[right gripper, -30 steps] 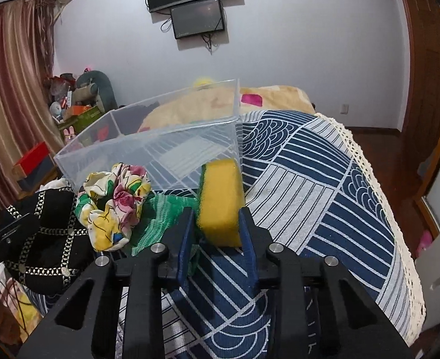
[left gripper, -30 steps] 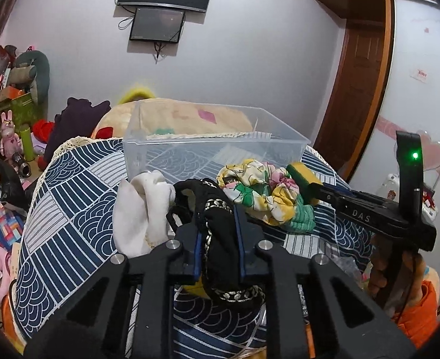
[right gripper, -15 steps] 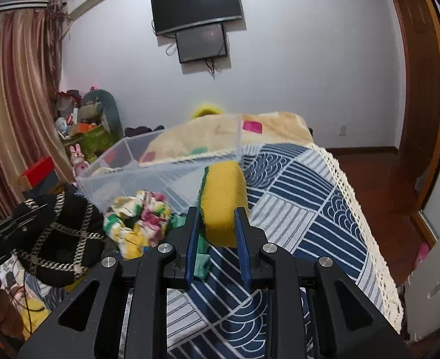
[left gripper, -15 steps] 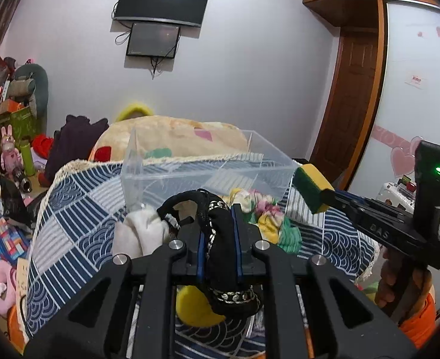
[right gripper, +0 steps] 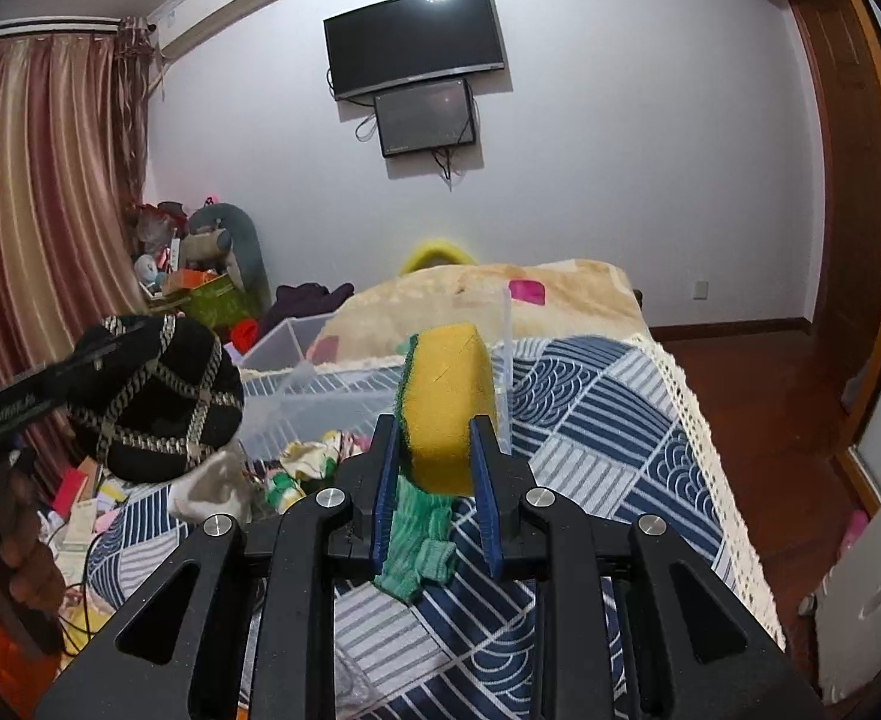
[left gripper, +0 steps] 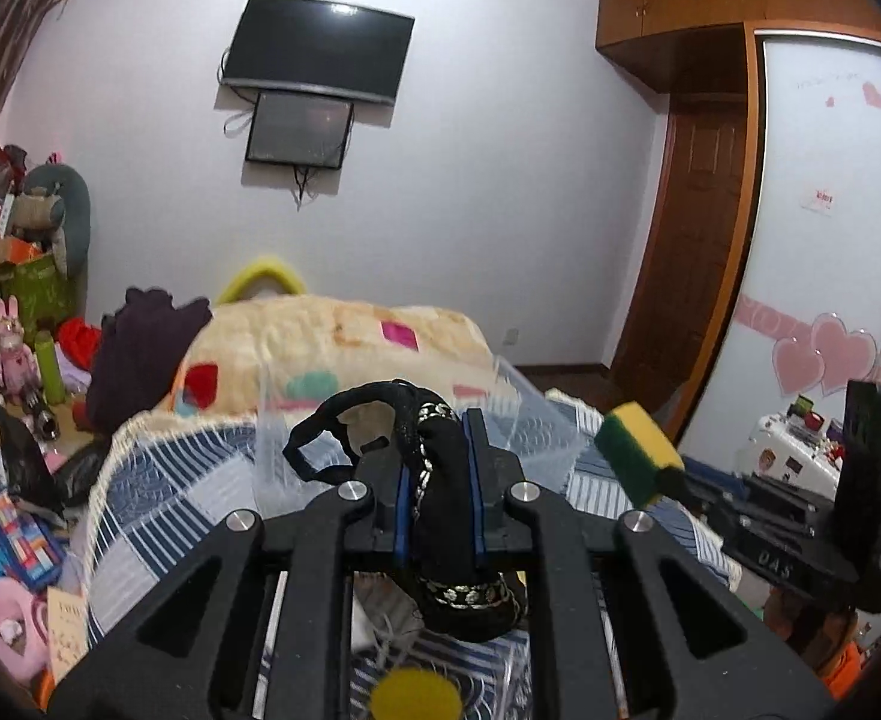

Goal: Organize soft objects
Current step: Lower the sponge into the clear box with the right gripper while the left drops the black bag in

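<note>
My left gripper [left gripper: 439,450] is shut on a black cloth bag with gold chain trim [left gripper: 440,480], held up in the air; the bag also shows in the right wrist view [right gripper: 158,396]. My right gripper [right gripper: 437,450] is shut on a yellow sponge with a green scrub side [right gripper: 449,402], also lifted; the sponge shows in the left wrist view [left gripper: 635,450]. A clear plastic bin [right gripper: 296,384] stands on the blue patterned table cloth [right gripper: 590,420] beyond both grippers. A green knitted cloth [right gripper: 422,540], a floral scrunchie [right gripper: 305,459] and a white cloth [right gripper: 212,486] lie in front of the bin.
A bed with a beige blanket [left gripper: 344,336] lies behind the table. Toys and clutter [left gripper: 14,276] crowd the left wall. A wooden door [left gripper: 686,240] and wardrobe [left gripper: 830,240] are on the right. A television [right gripper: 416,36] hangs on the far wall.
Both grippers have risen well above the table with their loads. The bag and the sponge now hang higher than the bin's rim, and the loose cloths have dropped low in view.
</note>
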